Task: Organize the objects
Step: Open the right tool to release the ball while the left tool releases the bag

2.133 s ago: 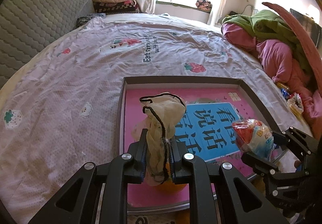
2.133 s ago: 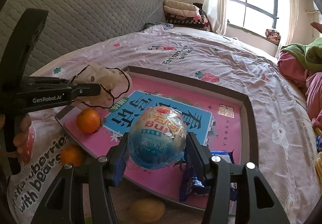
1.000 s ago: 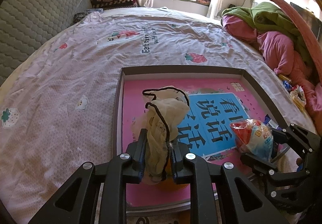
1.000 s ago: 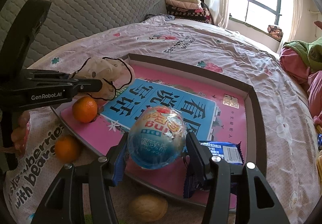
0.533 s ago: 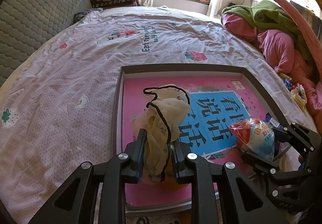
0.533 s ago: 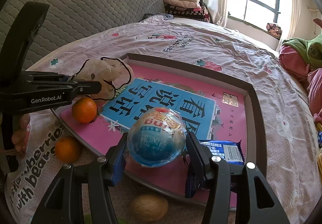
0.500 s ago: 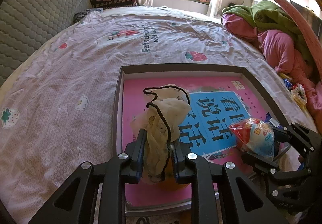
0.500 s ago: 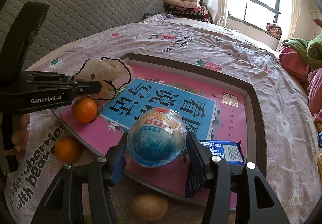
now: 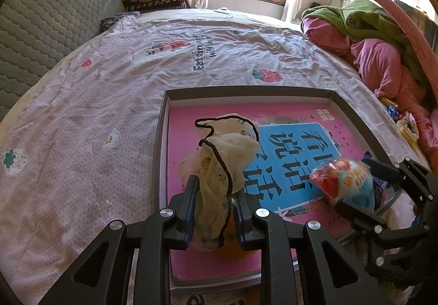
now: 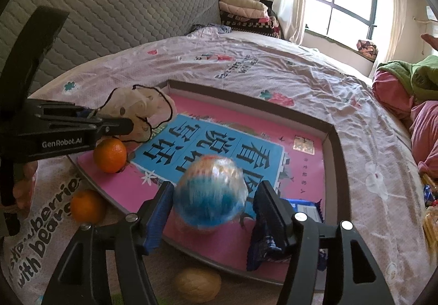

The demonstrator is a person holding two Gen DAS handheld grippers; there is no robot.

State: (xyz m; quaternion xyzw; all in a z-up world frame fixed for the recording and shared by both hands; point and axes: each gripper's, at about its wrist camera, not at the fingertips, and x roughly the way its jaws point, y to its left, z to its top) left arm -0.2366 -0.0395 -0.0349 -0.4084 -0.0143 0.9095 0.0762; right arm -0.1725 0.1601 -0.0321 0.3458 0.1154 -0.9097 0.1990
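A dark-rimmed tray [image 9: 246, 91] with a pink and blue printed floor lies on the bed. My left gripper [image 9: 216, 195] is shut on a cream mesh pouch [image 9: 227, 151] with a black drawstring and holds it over the tray's near left corner. My right gripper [image 10: 213, 192] hangs over the tray's near edge, and its jaws are opening. A round blue and red snack packet [image 10: 210, 192] sits blurred between them, with a gap at each pad. The left wrist view shows that packet [image 9: 345, 181] in the right gripper [image 9: 369, 190] at its right side.
An orange [image 10: 110, 151] and a blue wrapper [image 10: 306, 209] lie in the tray [image 10: 336, 140]. A second orange [image 10: 87, 206] and a brown walnut-like ball [image 10: 197, 285] rest on the sheet in front of it. A clothes pile [image 9: 377, 39] fills the right; a grey headboard [image 10: 109, 12] stands left.
The right jaws have spread and the round packet has come loose from the pads, now blurred. The left gripper still holds the pouch in the same place.
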